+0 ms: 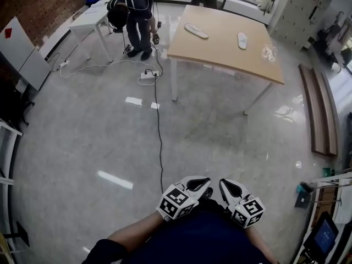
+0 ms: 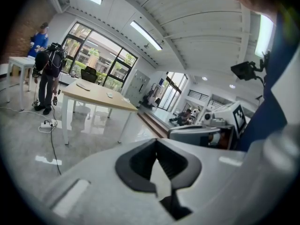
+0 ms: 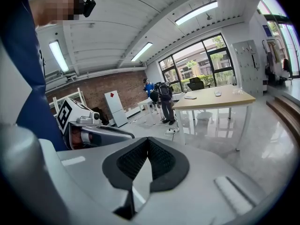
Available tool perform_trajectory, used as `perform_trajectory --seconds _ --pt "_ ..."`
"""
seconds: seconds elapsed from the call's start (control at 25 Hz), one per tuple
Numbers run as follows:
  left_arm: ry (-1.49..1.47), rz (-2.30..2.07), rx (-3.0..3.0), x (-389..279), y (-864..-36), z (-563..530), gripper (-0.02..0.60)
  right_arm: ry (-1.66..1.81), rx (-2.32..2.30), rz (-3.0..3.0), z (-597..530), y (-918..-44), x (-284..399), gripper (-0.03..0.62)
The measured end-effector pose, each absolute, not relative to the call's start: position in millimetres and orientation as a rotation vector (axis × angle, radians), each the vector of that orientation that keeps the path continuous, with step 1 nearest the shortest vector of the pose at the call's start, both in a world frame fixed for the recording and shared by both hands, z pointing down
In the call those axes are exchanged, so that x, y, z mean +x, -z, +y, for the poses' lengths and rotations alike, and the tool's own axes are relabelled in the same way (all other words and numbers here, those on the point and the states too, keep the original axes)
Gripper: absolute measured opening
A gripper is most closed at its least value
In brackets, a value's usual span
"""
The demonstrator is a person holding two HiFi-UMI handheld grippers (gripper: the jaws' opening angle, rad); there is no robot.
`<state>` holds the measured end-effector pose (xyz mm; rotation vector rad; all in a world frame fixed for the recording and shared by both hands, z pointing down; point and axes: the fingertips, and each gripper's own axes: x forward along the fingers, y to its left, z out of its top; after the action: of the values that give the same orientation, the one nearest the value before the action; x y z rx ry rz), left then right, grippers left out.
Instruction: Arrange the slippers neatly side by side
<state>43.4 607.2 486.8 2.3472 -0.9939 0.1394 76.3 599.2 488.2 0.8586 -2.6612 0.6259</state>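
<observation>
At the far left, a white panel (image 1: 22,54) with a small red mark stood by the brick wall. To its right was a small white table (image 1: 92,16), and a person in dark clothes (image 1: 136,15) stood just beside it. A power strip (image 1: 148,75) lay on the glossy grey floor (image 1: 82,136) near that person's feet. A black cable (image 1: 160,147) ran from it across the floor toward the camera wearer.

Low in the head view, the left tongs (image 1: 205,190) were held close in front of the wearer's body. Their own view showed the two dark pads pressed together with nothing between them. Just beside them, the right tongs (image 1: 224,187) were likewise pressed together and empty. Both pointed out over the bare floor.

The slippers lay well away from both tongs, on the wooden tabletop (image 1: 220,56) across the room. The first slipper (image 1: 196,31) rested toward the tabletop's left part, set at a slant. The second slipper (image 1: 242,40) lay to its right, well apart from it and turned a different way. A small pale crumpled thing (image 1: 268,53) sat near the tabletop's right edge. Farther right, a long wooden bench (image 1: 319,111) ran along the side of the room.
</observation>
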Motion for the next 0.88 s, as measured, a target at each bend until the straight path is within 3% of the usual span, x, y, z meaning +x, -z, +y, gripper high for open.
perform_trajectory --seconds 0.88 --pt "-0.289 -1.173 2.269 76 -492 441 0.002 -0.68 0.686 -2.798 420 -486 107 0.011"
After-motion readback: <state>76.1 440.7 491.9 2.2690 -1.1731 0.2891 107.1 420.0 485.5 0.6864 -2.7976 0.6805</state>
